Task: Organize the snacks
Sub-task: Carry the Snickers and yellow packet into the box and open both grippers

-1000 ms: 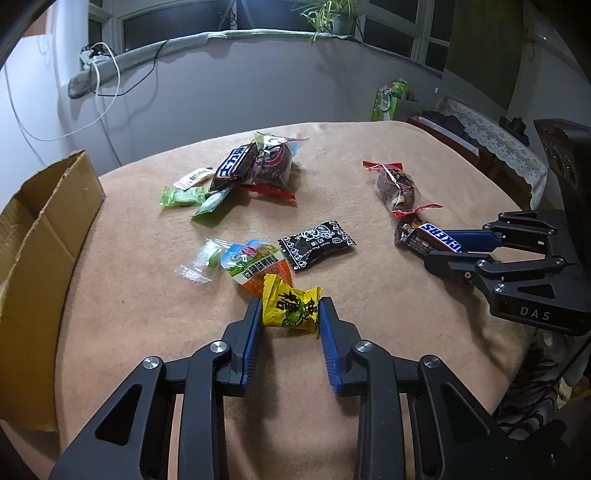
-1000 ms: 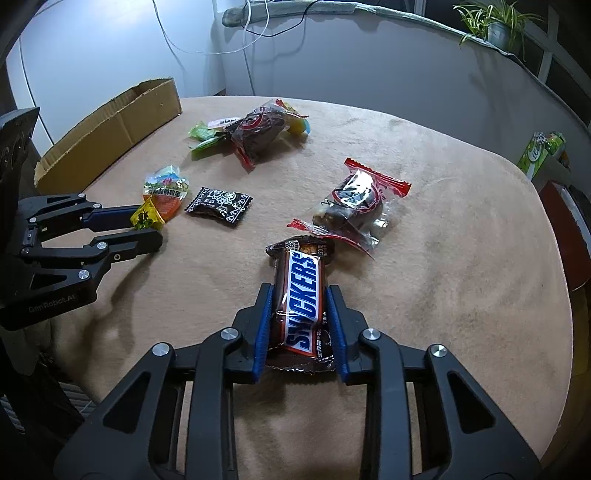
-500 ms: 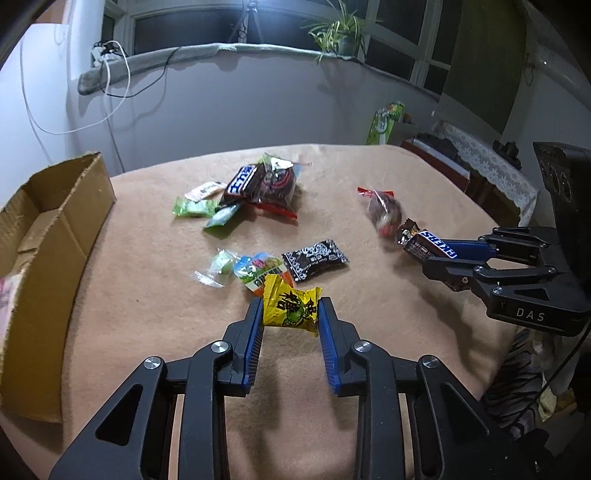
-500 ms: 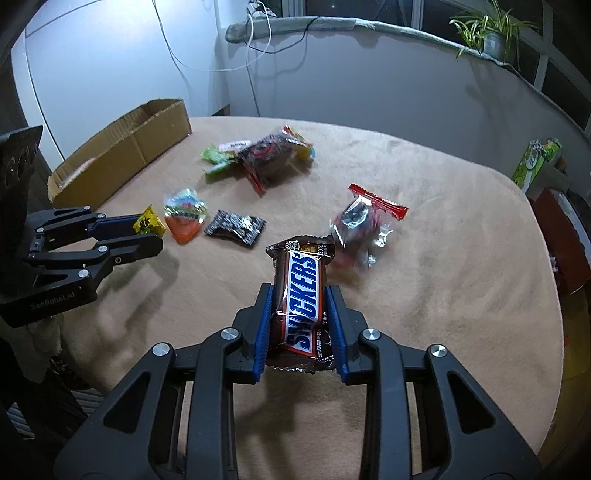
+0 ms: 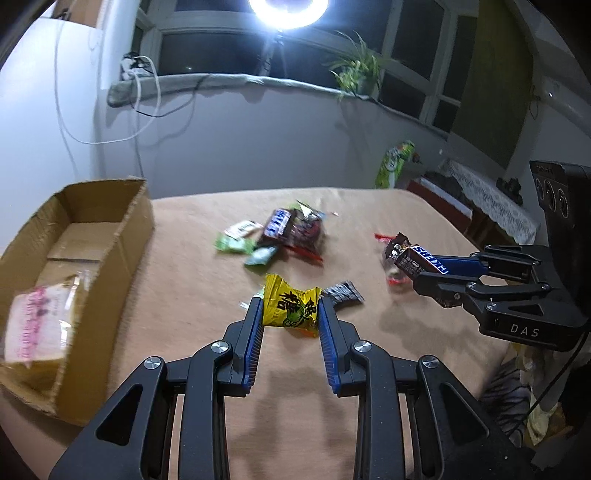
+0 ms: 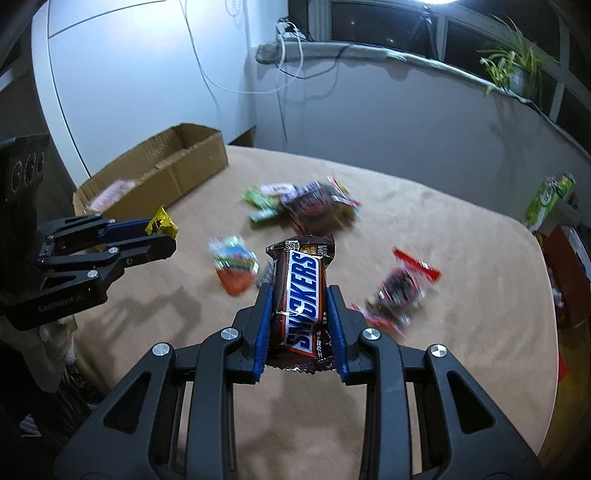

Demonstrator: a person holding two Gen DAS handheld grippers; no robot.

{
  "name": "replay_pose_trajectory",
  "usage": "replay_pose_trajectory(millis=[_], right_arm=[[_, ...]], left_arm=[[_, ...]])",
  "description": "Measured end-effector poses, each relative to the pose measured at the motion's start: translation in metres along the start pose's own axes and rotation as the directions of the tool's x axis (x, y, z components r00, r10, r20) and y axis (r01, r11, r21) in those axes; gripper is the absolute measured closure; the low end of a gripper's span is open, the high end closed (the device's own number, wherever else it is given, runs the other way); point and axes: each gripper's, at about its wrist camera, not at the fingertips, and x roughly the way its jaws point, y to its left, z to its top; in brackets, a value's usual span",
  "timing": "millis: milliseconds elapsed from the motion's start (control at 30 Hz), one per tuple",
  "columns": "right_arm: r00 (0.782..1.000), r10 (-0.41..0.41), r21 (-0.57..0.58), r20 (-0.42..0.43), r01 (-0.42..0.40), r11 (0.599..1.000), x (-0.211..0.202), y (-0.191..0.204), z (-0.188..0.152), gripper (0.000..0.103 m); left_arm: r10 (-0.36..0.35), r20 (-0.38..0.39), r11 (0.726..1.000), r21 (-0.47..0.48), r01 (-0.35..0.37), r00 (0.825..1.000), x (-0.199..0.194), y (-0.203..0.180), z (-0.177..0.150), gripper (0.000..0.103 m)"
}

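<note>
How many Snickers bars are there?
2: one brown Snickers bar clamped in the right hand-held gripper, another Snickers bar lying in the far snack pile. More may hide underneath.

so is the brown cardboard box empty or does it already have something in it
Not empty: the open brown cardboard box already holds a clear packet with pink print, lying at its near end in the left wrist view.

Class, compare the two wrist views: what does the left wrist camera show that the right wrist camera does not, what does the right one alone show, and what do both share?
Only the left wrist view shows the ring light and the yellow snack packet's printed front, clamped in the left gripper.

Only the right wrist view shows the Snickers bar's full label, clamped in the right gripper.

Both show the cardboard box, the snack pile, the potted plant and both grippers.
</note>
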Motion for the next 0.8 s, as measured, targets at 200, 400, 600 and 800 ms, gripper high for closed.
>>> replay_pose_trajectory(millis=[200, 400, 600, 800], right_arm=[[0.999, 0.037, -0.047, 0.031, -0.035, 0.998, 0.010, 0.026, 0.032, 0.074], [0.996, 0.077, -0.092, 0.053, -0.072, 0.993, 0.023, 0.056, 0.066, 0.074], [0.992, 0.110, -0.143, 0.062, -0.100, 0.985, 0.040, 0.087, 0.098, 0.074], [0.987, 0.153, -0.165, 0.049, -0.143, 0.976, 0.063, 0.112, 0.121, 0.074]], left_arm=[[0.025, 0.046, 0.999, -0.047, -0.023, 0.999, -0.015, 0.023, 0.008, 0.076], [0.065, 0.077, 0.993, -0.105, -0.057, 0.995, -0.027, 0.052, 0.016, 0.076], [0.125, 0.094, 0.979, -0.175, -0.108, 0.988, -0.033, 0.088, 0.022, 0.076], [0.176, 0.105, 0.963, -0.223, -0.149, 0.979, -0.039, 0.115, 0.024, 0.076]])
